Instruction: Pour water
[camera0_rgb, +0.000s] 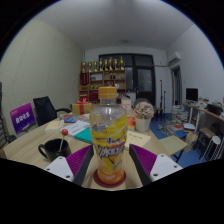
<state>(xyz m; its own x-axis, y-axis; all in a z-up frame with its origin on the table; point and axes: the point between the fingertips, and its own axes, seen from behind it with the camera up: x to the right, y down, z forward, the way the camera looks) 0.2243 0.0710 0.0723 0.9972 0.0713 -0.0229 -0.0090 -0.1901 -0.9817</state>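
The bottle (109, 140) stood upright, long axis vertical, pinched between the tongs (109, 172). A black cup (54, 149) sat on the surface (30, 150) at ten o'clock from the bottle, near.

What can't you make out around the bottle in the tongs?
- Gripper view: tall clear plastic bottle with orange cap hides the table behind it.
- Its label print: too small to read.
- Round black cup: contents too dark to tell.
- Tongs: fingertip contact unclear beside the bottle.
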